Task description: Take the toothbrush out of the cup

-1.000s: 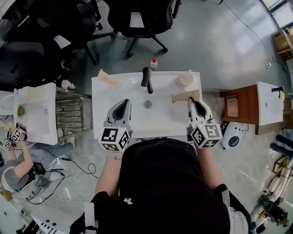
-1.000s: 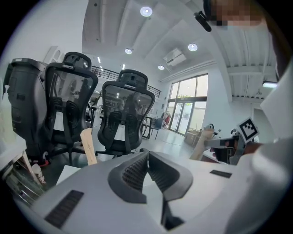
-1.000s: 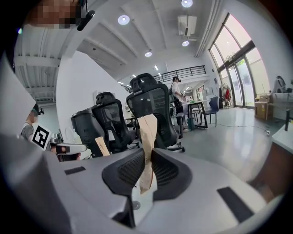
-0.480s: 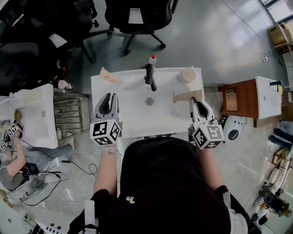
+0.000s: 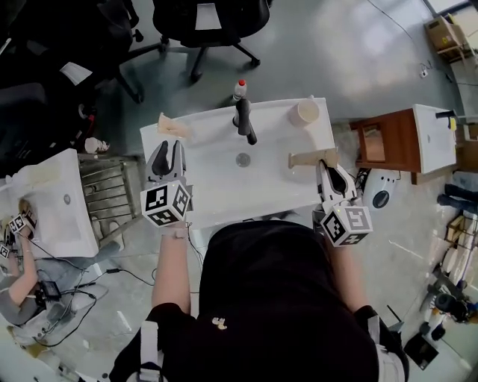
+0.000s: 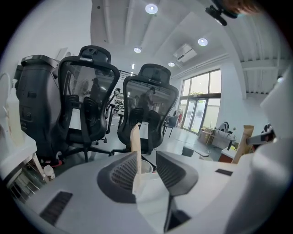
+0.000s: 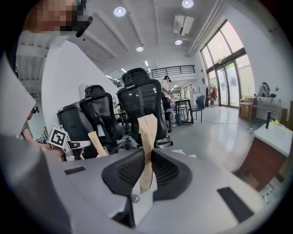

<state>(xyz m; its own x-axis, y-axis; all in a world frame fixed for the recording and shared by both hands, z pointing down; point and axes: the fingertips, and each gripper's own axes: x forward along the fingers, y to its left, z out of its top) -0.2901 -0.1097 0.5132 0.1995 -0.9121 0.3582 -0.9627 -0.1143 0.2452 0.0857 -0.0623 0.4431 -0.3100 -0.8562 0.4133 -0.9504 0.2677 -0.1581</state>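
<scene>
A black faucet (image 5: 243,123) stands on a white sink (image 5: 205,175).

Bright ceiling lights (image 6: 151,8), fisheye-warped edges, sharp focus

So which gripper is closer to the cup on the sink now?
Right. In the head view the right gripper is just below the cup, on the right side of the sink; the left gripper is at its left edge.

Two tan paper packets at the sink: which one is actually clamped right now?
The right-edge packet, pinched in the right gripper. The back-left packet only stands between the jaws of the left gripper, which have just been opening.
</scene>
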